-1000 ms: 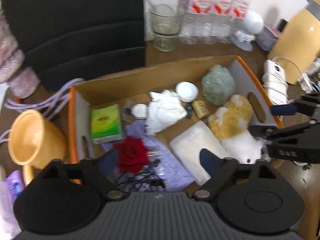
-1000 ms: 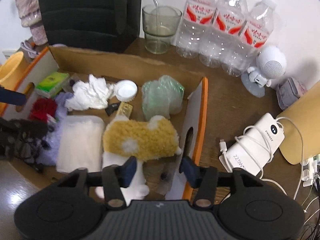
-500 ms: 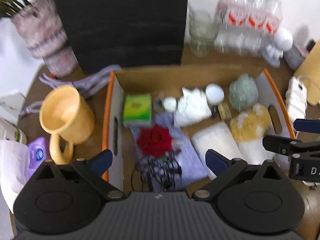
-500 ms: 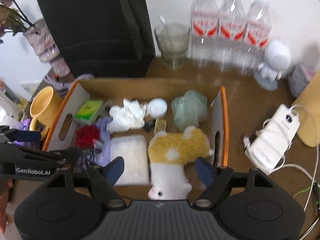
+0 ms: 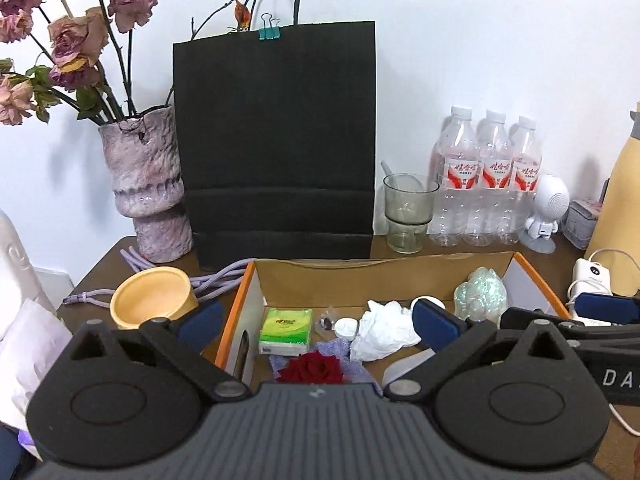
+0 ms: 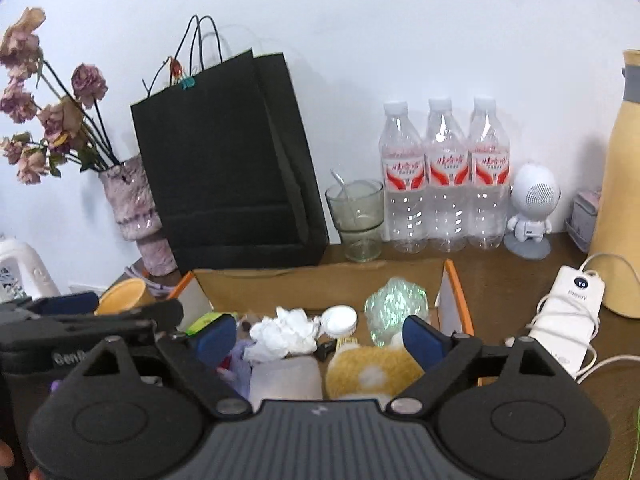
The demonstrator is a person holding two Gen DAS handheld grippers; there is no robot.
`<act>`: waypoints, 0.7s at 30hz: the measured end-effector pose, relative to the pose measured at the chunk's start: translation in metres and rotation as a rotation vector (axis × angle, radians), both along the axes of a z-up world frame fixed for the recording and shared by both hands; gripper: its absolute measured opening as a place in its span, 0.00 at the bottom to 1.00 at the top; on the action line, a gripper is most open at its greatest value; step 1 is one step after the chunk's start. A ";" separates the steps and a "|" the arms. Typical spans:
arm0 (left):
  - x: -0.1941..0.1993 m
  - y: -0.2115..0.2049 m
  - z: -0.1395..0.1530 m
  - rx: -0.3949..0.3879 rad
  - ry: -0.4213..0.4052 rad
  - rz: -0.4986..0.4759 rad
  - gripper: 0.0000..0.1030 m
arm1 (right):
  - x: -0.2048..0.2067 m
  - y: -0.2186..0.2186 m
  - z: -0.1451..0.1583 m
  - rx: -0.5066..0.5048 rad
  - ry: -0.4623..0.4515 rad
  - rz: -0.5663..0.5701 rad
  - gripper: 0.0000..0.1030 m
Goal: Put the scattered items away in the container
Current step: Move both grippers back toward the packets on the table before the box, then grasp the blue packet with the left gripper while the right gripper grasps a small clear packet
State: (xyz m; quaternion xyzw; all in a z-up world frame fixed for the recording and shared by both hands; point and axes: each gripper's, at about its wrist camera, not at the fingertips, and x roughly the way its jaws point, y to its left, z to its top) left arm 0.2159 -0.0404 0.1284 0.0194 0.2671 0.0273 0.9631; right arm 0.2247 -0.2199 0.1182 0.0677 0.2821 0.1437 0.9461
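Note:
A cardboard box [image 5: 380, 276] with orange edges holds a green tissue pack [image 5: 285, 330], a red rose [image 5: 312, 368], crumpled white paper [image 5: 384, 330], a white lid [image 5: 346, 326] and a green bubble-wrap ball [image 5: 480, 292]. My left gripper [image 5: 318, 326] hangs open over the box's near side, holding nothing. In the right wrist view the box [image 6: 320, 284] also shows a yellow and white plush toy [image 6: 372, 372] and a white pack [image 6: 286, 378]. My right gripper [image 6: 320, 338] is over them, its jaws opening, with nothing gripped between them.
Behind the box stand a black paper bag [image 5: 276, 140], a vase of dried roses [image 5: 148, 188], a glass cup [image 5: 406, 216] and three water bottles [image 5: 488, 180]. A yellow mug [image 5: 152, 300] sits to the left. A white power bank [image 6: 568, 312] and a yellow jug [image 6: 624, 200] are on the right.
Both views have tilted up from looking down into the box to looking across it at the wall. Both grippers drew back. The right jaws widened beside the plush toy; the left widened slightly.

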 end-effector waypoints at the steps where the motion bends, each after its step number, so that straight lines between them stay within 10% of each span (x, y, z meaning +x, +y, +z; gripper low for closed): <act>1: 0.000 0.000 -0.001 -0.004 -0.001 0.000 1.00 | 0.000 0.000 -0.003 -0.004 -0.003 -0.014 0.87; 8: -0.053 0.007 -0.005 -0.047 -0.065 -0.016 1.00 | -0.034 -0.005 -0.005 -0.022 -0.074 -0.070 0.87; 16: -0.194 0.025 -0.039 -0.183 -0.131 -0.100 1.00 | -0.169 -0.023 -0.026 -0.029 -0.133 -0.066 0.89; 21: -0.224 0.024 -0.069 -0.117 -0.063 -0.160 1.00 | -0.224 -0.035 -0.053 -0.079 -0.129 -0.060 0.91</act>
